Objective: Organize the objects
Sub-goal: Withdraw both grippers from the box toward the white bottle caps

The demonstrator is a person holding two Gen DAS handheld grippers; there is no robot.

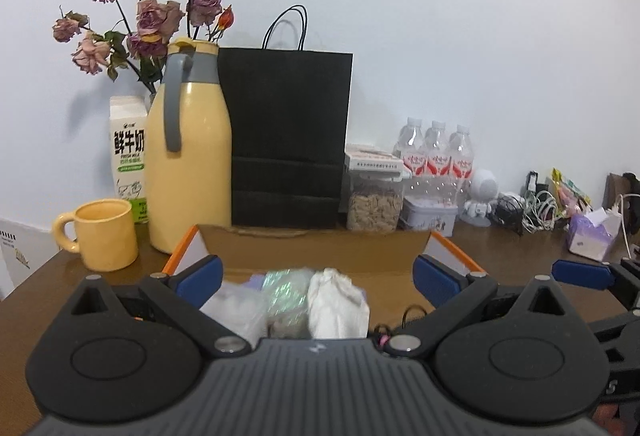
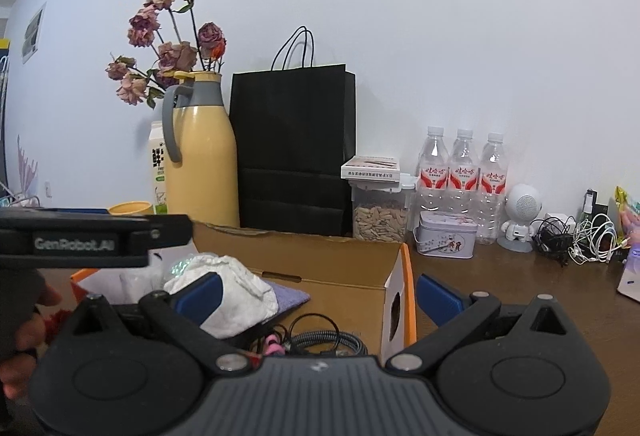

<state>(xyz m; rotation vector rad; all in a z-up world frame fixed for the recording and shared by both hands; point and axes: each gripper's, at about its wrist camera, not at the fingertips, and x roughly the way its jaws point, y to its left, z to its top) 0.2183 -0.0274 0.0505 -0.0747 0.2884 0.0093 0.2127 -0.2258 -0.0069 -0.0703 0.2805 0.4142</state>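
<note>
Cardboard box (image 2: 320,256), open-topped with orange edging, sits on the brown wooden table (image 1: 500,256) in front of a black paper bag (image 1: 286,140) that stands against the white wall. Just left of the bag stands a yellow thermos jug (image 1: 188,164) with a grey handle, and behind it a milk carton (image 1: 128,152) and dried roses (image 1: 156,16). Right of the bag, three water bottles (image 2: 464,176) stand in a row behind a small tin (image 2: 446,238). A clear jar of seeds (image 2: 378,214) carries a small flat box on its lid. A yellow mug (image 1: 102,234) stands near the jug. Inside the box lie a crumpled white cloth (image 2: 236,288), clear plastic bags (image 1: 240,306) and coiled cables (image 2: 320,340). The left gripper (image 1: 316,272) hangs over the box, jaws spread wide and holding nothing. The right gripper (image 2: 318,292) is likewise spread and empty, straddling the box's right wall.
</note>
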